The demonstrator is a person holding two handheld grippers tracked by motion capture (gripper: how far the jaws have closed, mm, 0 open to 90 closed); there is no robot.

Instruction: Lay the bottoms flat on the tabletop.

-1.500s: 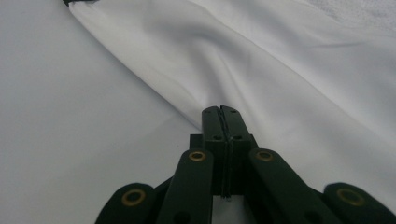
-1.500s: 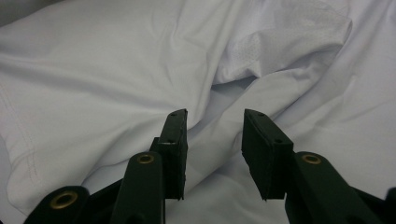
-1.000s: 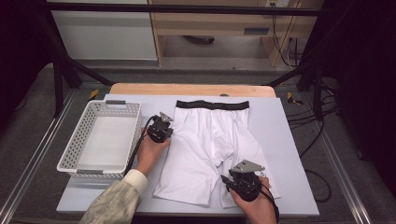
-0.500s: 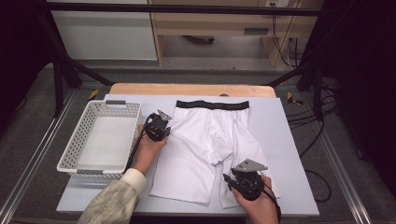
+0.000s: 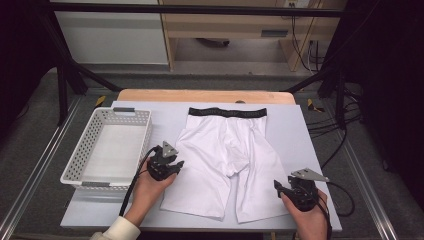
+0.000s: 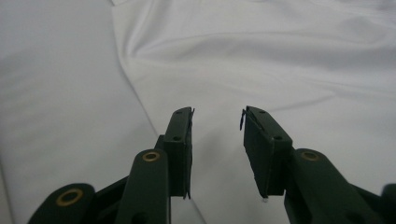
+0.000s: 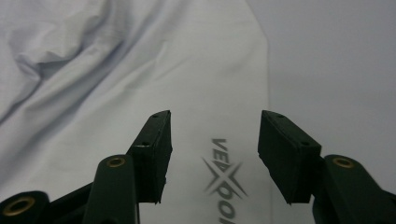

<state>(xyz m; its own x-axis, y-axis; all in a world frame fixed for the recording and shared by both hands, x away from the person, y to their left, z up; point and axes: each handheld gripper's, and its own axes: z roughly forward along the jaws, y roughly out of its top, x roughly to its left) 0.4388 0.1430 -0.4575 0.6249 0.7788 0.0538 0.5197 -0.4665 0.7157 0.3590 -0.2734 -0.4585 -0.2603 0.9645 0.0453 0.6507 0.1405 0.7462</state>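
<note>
A pair of white shorts point(image 5: 225, 160) with a black waistband point(image 5: 227, 113) lies flat on the grey table point(image 5: 295, 130), just to the right of the white basket point(image 5: 107, 150). Its long axis runs from the far side of the table toward the person: the waistband points away, and the two leg openings point toward the near edge. The cloth is slightly rumpled around the crotch. The left gripper point(image 5: 170, 165) sits at the outer edge of the shorts' left leg, between the shorts and the basket; its jaws have just been opening and stand apart with nothing between them, over the hem line where cloth meets table. The right gripper point(image 5: 286, 189) is at the outer edge of the right leg near its hem; its jaws have also just been opening and are spread, empty, above a grey printed logo point(image 7: 224, 186) on the fabric.
</note>
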